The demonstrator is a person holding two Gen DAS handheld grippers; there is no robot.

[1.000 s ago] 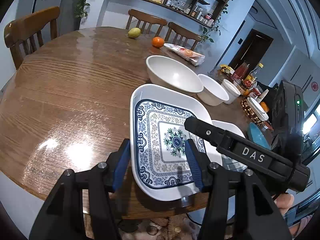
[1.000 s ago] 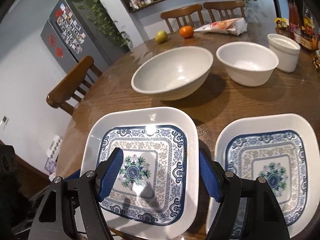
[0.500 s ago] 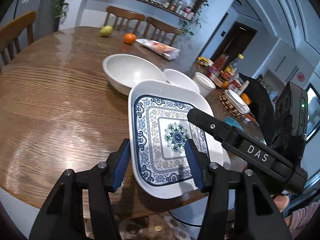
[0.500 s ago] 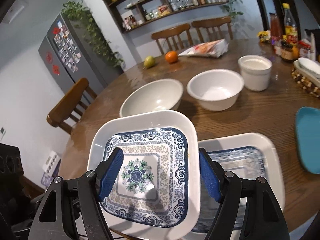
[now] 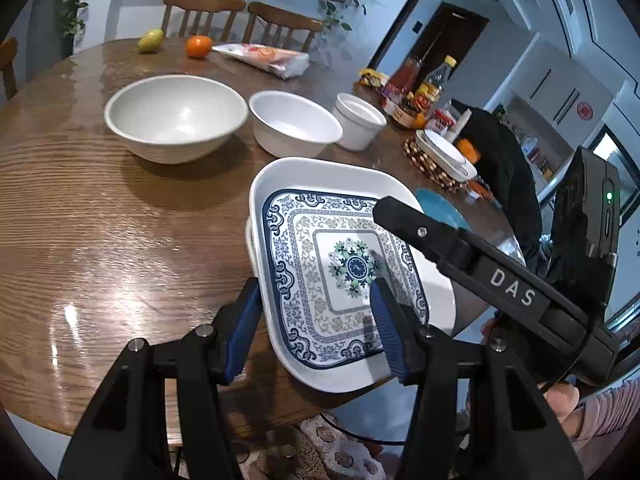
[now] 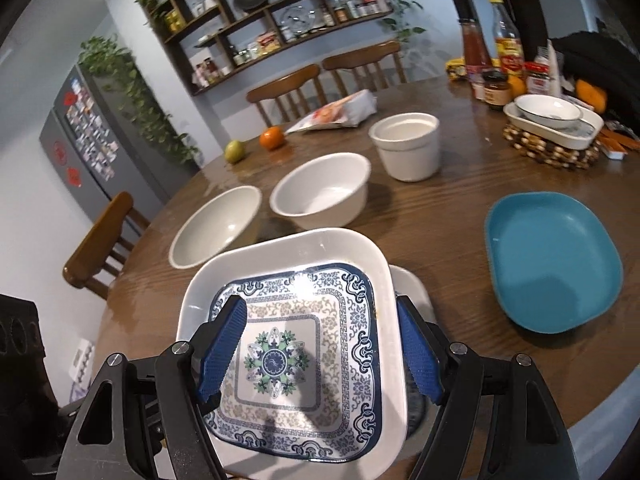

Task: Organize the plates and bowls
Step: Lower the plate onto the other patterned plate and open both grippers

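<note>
A square white plate with a blue pattern point(image 5: 340, 268) point(image 6: 304, 344) is held above a second matching plate, whose edge point(image 6: 412, 284) shows beneath it. My left gripper point(image 5: 316, 320) has one finger under the plate's left edge and one finger over its pattern, shut on it. My right gripper point(image 6: 320, 356) straddles the same plate with its blue pads wide apart, and looks open. The right gripper body point(image 5: 480, 272) crosses the left wrist view. A large white bowl point(image 5: 176, 116) point(image 6: 216, 236), a medium white bowl point(image 5: 294, 128) point(image 6: 320, 192) and a white cup point(image 5: 358, 126) point(image 6: 408, 144) stand behind.
A teal plate point(image 6: 552, 264) lies to the right on the round wooden table point(image 5: 100, 240). A dish on a beaded trivet point(image 6: 552, 128), sauce bottles point(image 6: 504, 48), an orange point(image 6: 272, 138), a pear point(image 6: 235, 151) and a snack bag point(image 6: 336, 112) stand further back. Chairs ring the table.
The patterned plate has been lifted off the table and carried right, ending over the second patterned plate. Both grippers moved with it.
</note>
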